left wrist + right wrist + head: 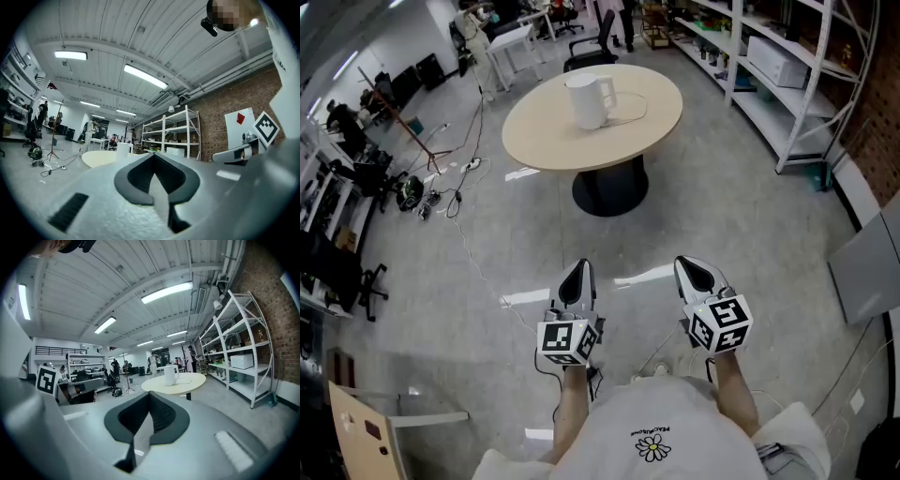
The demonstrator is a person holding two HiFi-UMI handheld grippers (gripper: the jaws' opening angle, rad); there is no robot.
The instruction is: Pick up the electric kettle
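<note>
Far ahead on the round, pale wooden counter (652,127): a tall white plastic electric kettle (589,100). Stands upright near the middle, with its handle to the right in the head view. Has a thin cord (634,110) curling on the top just beside it. Looks small and far away in both gripper views.

Down low and close, over the shiny grey floor (487,272): the left gripper (578,275) and the right gripper (694,272), side by side, pointing toward the counter. Well apart from the kettle, touching nothing. Left jaws squeezed tight together, with nothing between them. Right jaws squeezed tight together too, also holding nothing.

Off to the right of the counter: tall white metal shelves (787,89) with a white box (776,61) on one of them. Behind the counter: a black office chair (592,49).
</note>
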